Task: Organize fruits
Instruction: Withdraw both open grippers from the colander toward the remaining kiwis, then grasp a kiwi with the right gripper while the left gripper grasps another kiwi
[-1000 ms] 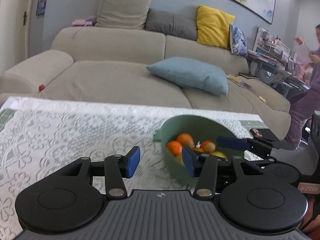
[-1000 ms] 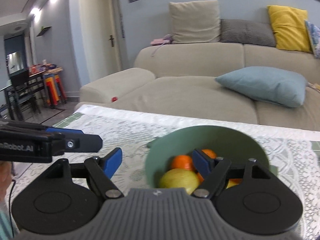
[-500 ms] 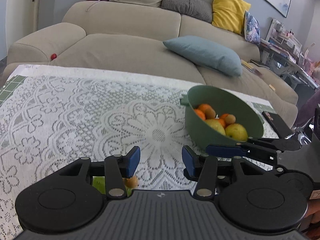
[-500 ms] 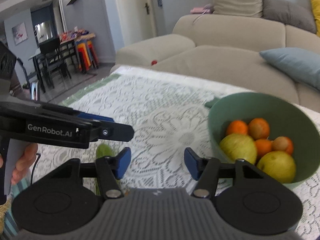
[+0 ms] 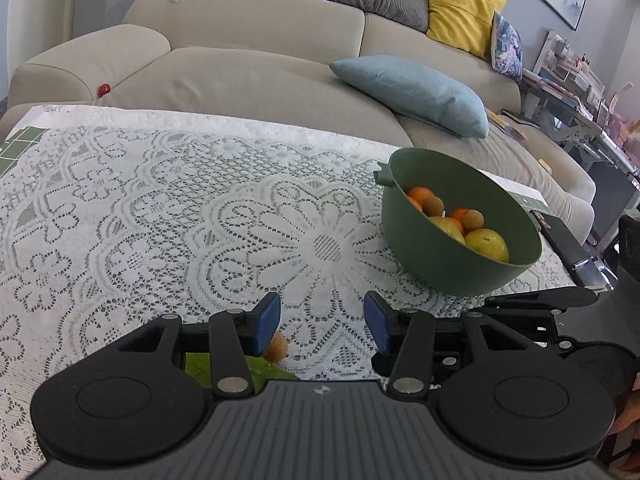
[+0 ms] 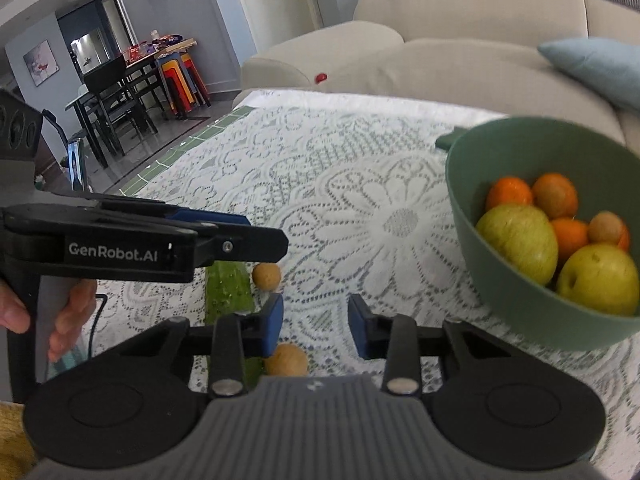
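**Bowl mostly filled, three pieces left on the desk**

Held wide apart and empty, the left claw [image 5: 322,320] and the right claw [image 6: 315,326] alike, both low over the lace cloth [image 5: 168,208]. Seen just past the right claw's left pad: one small brown round fruit [image 6: 286,365], close under the tool body. Found a little farther out, a second brown fruit [image 6: 266,276], lying just beside the cucumber [image 6: 228,294] and under the left tool's fingers as seen from the right wrist. Glimpsed from the left wrist too, a brown fruit [image 5: 276,347] and a green strip of cucumber behind the left pad.

Gathered already in the green bowl [image 6: 516,308], off to the right: oranges, two yellow-green apples [image 6: 518,242] and a few brown fruits. Judged well along, then, with the two loose brown fruits and perhaps the cucumber left to collect.

Laid with its long axis running away from the right wrist camera toward the couch [image 5: 256,52], the cucumber; both ends hidden by the tools, so pointing direction not told.
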Available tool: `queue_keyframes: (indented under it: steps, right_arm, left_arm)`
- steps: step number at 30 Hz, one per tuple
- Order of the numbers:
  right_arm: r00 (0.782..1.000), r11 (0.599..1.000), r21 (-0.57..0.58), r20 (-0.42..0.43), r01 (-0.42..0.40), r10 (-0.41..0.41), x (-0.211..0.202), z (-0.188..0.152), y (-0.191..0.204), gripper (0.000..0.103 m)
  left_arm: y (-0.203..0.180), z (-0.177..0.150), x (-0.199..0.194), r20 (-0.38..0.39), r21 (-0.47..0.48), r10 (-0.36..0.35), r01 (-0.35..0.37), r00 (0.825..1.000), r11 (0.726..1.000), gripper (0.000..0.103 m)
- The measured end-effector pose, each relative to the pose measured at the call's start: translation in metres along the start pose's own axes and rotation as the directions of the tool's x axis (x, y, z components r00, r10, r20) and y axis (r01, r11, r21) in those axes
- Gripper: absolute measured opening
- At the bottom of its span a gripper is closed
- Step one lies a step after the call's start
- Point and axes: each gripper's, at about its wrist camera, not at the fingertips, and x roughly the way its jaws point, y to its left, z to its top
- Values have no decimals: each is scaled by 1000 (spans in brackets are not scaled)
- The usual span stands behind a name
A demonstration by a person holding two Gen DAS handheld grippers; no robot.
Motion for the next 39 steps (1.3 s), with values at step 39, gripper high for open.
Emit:
queue_keyframes:
  steps: [39]
  right_arm:
    - [998, 992, 117, -54, 46, -40, 6, -3, -24, 22]
  left_arm:
    - [-26, -17, 31, -74, 332, 220, -184, 973, 925, 55]
